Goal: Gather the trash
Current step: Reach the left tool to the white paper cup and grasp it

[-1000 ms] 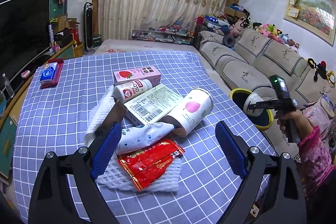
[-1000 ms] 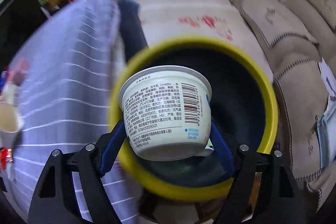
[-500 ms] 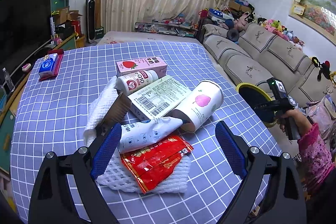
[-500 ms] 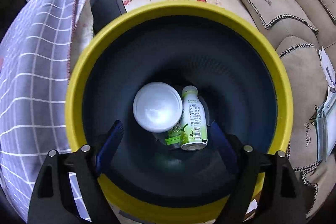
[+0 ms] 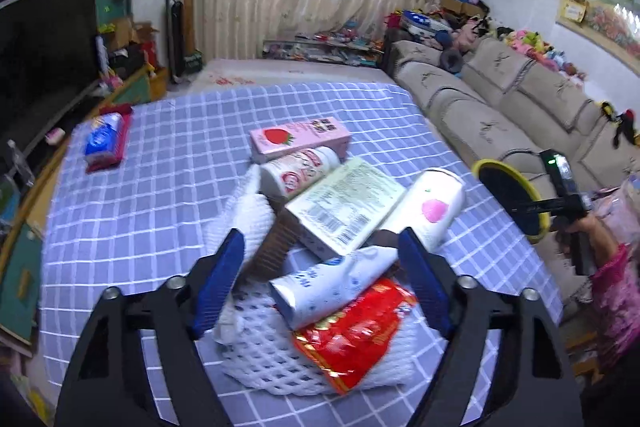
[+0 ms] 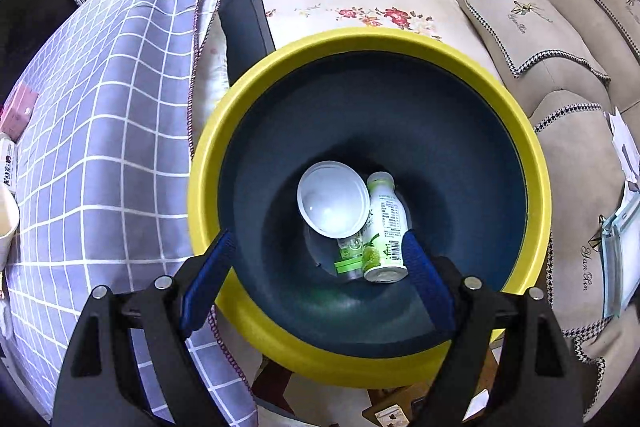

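Pickup step: left gripper (image 5: 320, 259) jaws apart, just narrowed, straddling white tube (image 5: 332, 281). Right gripper (image 6: 320, 263) jaws apart, empty, above yellow bin (image 6: 536, 195). Next: clamp tube.

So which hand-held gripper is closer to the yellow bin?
Right. The right hand-held gripper hangs open just above the yellow bin; the left hand-held gripper is over the table trash.

Table under purple-and-white checked cloth (image 5: 168, 187). On cloth: white foam net (image 5: 264, 359) at near middle, with red wrapper (image 5: 352, 331) and white tube (image 5: 332, 279) on it. Behind, touching in heap: flat carton (image 5: 344, 207), white cup (image 5: 432, 207) on its side, white bottle (image 5: 300, 171), pink strawberry box (image 5: 300, 139). Tissue pack (image 5: 105, 139) well apart at far left edge.
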`<action>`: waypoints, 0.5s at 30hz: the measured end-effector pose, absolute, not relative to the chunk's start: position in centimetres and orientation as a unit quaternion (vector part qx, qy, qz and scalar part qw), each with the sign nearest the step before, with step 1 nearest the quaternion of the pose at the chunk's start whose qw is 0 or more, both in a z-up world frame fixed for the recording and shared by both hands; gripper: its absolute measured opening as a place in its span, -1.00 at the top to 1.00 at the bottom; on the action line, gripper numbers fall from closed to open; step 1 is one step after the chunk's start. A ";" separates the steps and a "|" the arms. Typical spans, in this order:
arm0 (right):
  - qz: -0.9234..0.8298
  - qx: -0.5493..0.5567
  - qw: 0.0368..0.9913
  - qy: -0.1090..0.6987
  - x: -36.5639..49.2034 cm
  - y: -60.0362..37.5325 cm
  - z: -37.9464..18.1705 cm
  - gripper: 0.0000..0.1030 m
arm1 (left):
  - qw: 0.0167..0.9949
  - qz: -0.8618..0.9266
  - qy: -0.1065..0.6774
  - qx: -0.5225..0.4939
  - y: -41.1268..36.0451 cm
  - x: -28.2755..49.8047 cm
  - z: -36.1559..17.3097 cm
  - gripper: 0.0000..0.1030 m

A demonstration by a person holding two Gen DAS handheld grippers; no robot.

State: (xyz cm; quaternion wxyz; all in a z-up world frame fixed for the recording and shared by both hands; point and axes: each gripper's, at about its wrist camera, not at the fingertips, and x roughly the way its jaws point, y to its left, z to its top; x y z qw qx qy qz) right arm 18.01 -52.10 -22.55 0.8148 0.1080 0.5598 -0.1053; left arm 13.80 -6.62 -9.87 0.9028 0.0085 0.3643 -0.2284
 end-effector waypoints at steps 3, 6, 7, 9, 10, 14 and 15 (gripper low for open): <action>-0.103 0.107 0.815 0.560 18.0 -51.7 -22.6 -0.56 | 0.895 -0.262 0.360 0.027 -7.7 13.0 -9.8 -0.34; -0.101 0.102 0.814 0.562 18.1 -51.5 -22.8 -0.56 | 0.890 -0.276 0.357 0.059 -9.0 12.5 -10.0 -0.34; -0.102 0.099 0.814 0.563 18.1 -51.4 -22.8 -0.56 | 0.886 -0.283 0.363 0.064 -9.3 12.6 -10.2 -0.34; -0.101 0.098 0.814 0.563 18.1 -51.3 -22.8 -0.56 | 0.878 -0.292 0.372 0.072 -10.1 12.9 -10.4 -0.34; -0.100 0.098 0.815 0.562 18.1 -51.3 -22.7 -0.56 | 0.874 -0.297 0.376 0.079 -10.7 13.1 -10.5 -0.34; -0.100 0.103 0.821 0.552 17.8 -51.4 -22.0 -0.56 | 0.858 -0.333 0.381 0.093 -13.6 13.7 -10.7 -0.34; -0.100 0.104 0.822 0.551 17.7 -51.4 -21.9 -0.56 | 0.853 -0.343 0.381 0.098 -14.4 14.0 -10.9 -0.34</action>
